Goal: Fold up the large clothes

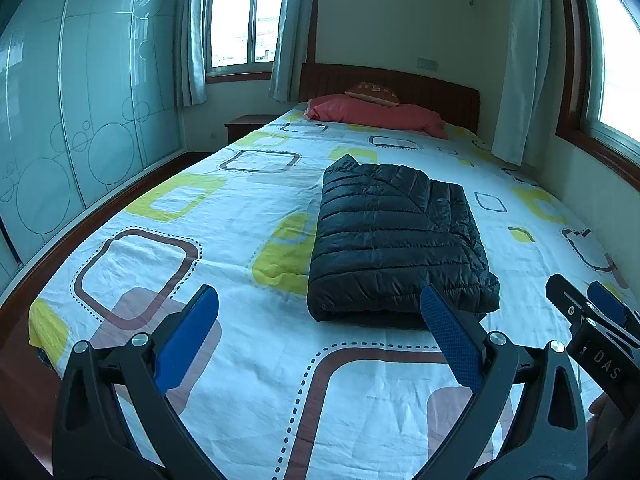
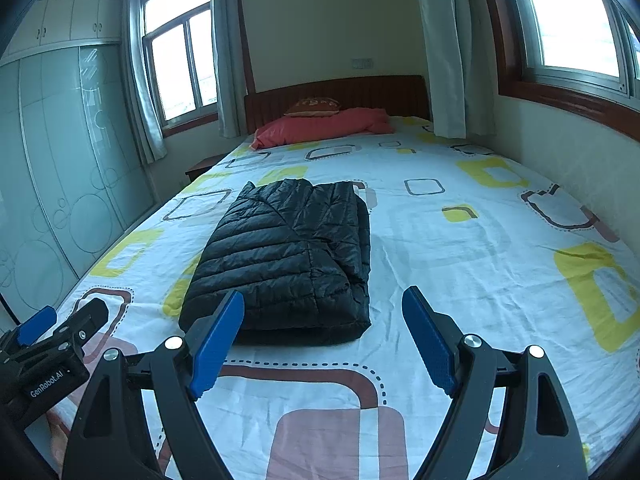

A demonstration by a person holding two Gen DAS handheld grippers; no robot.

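Both pairs of blue-padded fingers stand spread wide with nothing between them: the left gripper [image 1: 318, 300] hovers above the near end of the bed [image 1: 240, 208], and the right gripper [image 2: 322, 304] hangs beside it, equally released. In the left wrist view the right-hand pad overlaps the near corner of the black quilted jacket [image 1: 396, 240], though whether it touches the fabric cannot be told from this angle. That jacket lies folded into a thick rectangular bundle on the patterned sheet [image 2: 460, 260] (white, with yellow, brown and grey rounded squares), roughly in the middle of the mattress and a little toward the near end, its long side running toward the headboard [image 2: 360, 90]. A folded edge faces the grippers, and a sleeve or panel is tucked across the top on a diagonal. Well apart from it, at the head of the bed, a pink pillow [image 2: 320, 128] rests with a small brown cushion [image 2: 312, 106] on top. Frosted sliding wardrobe doors [image 1: 80, 112] with circle outlines line the left side, windows with pale curtains [image 2: 444, 52] stand behind and to the right, and each camera catches the other gripper at its edge.
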